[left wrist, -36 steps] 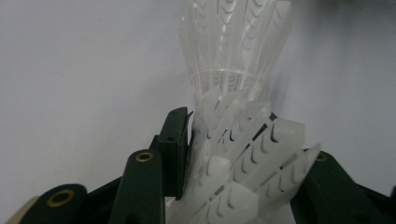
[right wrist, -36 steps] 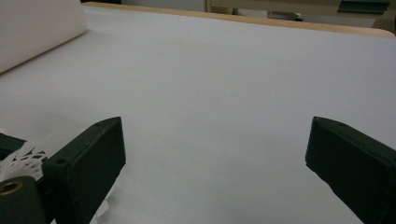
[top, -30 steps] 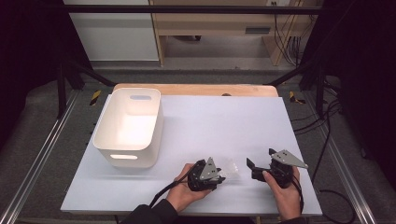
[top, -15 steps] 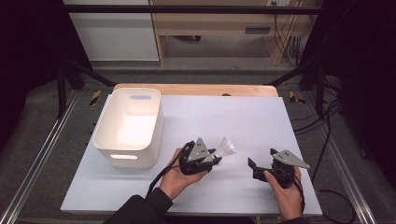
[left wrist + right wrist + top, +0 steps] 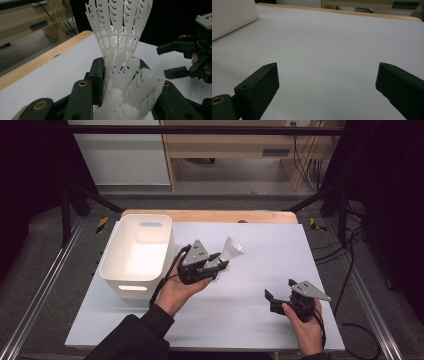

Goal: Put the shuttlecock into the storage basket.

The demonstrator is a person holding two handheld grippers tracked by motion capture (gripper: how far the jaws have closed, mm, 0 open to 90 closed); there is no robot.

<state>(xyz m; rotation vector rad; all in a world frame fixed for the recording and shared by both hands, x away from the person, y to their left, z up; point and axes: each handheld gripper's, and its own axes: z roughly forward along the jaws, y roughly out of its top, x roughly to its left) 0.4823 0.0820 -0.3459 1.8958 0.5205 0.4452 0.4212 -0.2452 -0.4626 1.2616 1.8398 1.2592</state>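
High view, left gripper [image 5: 216, 262] squeezing white shuttlecocks [image 5: 231, 251] — lifted above the bench [image 5: 260, 245], beside a white tub [image 5: 136, 251], right gripper [image 5: 278, 296] wide open — holding nothing

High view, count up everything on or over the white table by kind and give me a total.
Shuttlecocks, white plastic, nested in the left gripper: 2, as far as the left gripper view shows
White bin: 1
Grippers: 2, the left shut on the shuttlecocks, the right gripper open over the table
Total: 5
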